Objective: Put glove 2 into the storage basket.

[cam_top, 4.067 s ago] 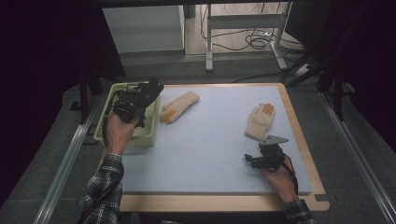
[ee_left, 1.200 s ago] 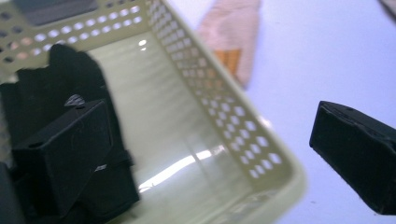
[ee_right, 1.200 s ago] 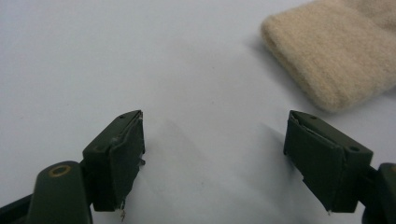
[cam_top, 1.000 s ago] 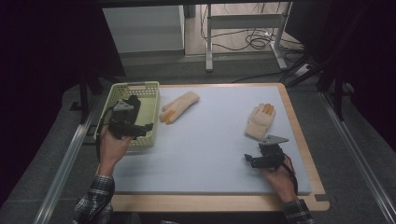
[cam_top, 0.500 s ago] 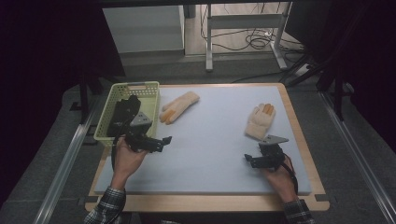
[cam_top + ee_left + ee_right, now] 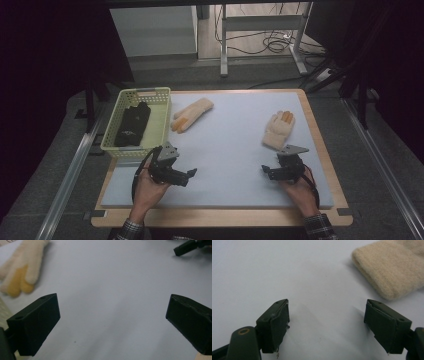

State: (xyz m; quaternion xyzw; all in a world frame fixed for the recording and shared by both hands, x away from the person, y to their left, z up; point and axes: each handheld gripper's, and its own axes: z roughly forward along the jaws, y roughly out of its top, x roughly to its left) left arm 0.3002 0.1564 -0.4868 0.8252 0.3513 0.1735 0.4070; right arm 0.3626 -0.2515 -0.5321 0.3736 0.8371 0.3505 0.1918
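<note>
Two cream gloves with orange fingertips lie on the pale blue mat (image 6: 230, 150). One glove (image 6: 191, 114) (image 6: 21, 267) rests beside the basket, the other glove (image 6: 279, 129) (image 6: 395, 267) at the right. A black glove (image 6: 131, 125) lies inside the yellow-green basket (image 6: 161, 120). My left gripper (image 6: 191, 173) (image 6: 113, 320) hovers low over the mat's front left, open and empty. My right gripper (image 6: 265, 171) (image 6: 327, 320) rests at the front right, open and empty, just short of the right glove's cuff.
The mat sits on a wooden table (image 6: 320, 150) with a rim on every side. Metal rails (image 6: 70, 175) run along the left and right of the table. A white cabinet (image 6: 152, 30) and desk legs with cables (image 6: 270, 40) stand behind.
My left gripper left the basket, where the black glove now lies, and came back down to the mat's front left. The right gripper has stayed still.
</note>
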